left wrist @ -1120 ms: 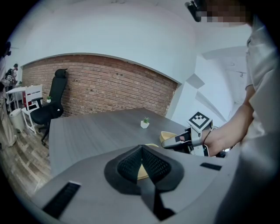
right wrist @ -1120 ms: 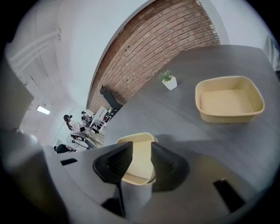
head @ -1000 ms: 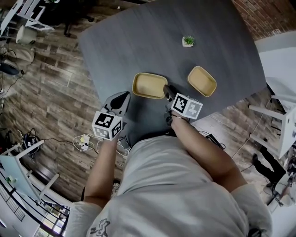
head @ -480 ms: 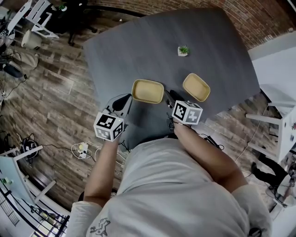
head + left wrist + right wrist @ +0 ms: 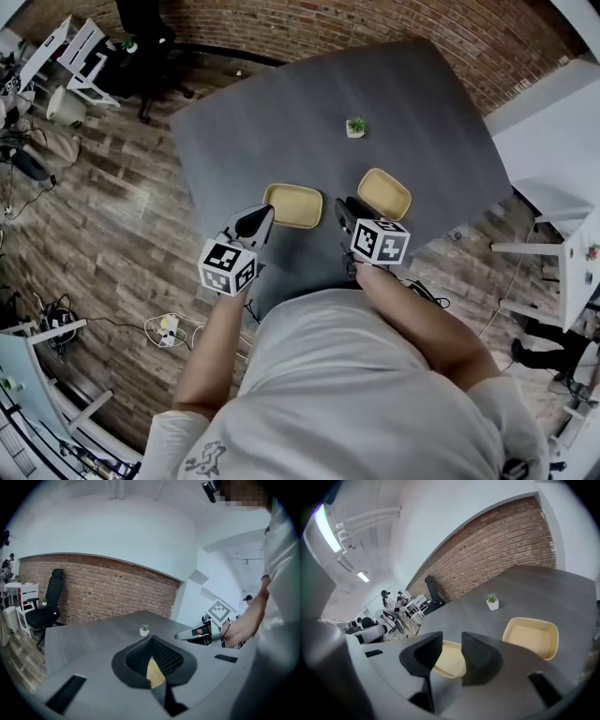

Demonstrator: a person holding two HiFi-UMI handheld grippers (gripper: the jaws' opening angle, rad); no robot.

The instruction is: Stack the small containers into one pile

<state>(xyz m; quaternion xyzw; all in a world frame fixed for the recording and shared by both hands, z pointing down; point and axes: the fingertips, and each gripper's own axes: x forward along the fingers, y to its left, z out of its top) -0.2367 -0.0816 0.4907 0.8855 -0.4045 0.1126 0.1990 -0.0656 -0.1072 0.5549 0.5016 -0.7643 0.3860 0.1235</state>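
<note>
1. Nearest in the head view, the person's two forearms reach out over the near edge of the dark grey bench (image 5: 281, 103).
2. The left gripper (image 5: 260, 219) sits at 8 o'clock from the left container (image 5: 292, 205), its tip just beside that container's near left corner. I cannot tell whether they touch.
3. In the left gripper view, the left gripper (image 5: 151, 640) has its jaws closed, tips meeting, with nothing clamped between them. A sliver of the yellow left container (image 5: 154, 672) shows through the gap below the tips.
4. The right gripper (image 5: 344, 208) lies at 3 o'clock from the left container, near its right end, and at 7 o'clock from the right container (image 5: 384, 194).
5. In the right gripper view, the right gripper (image 5: 452, 651) has its jaws apart by a moderate gap and grips nothing. The left container (image 5: 449, 660) shows through that gap, just beyond the jaws.
6. Both containers are shallow yellow trays lying open side up on the bench, apart and not stacked. The right container (image 5: 530, 637) lies at 3 o'clock from the left one.
7. Farther out, at 1 o'clock from the left container, a small potted plant (image 5: 355, 127) stands alone on the bench.
8. Beyond the bench are a wood-plank floor (image 5: 103, 187), a black office chair (image 5: 141, 23) at 10 o'clock and a brick wall (image 5: 375, 28) at 12 o'clock.
</note>
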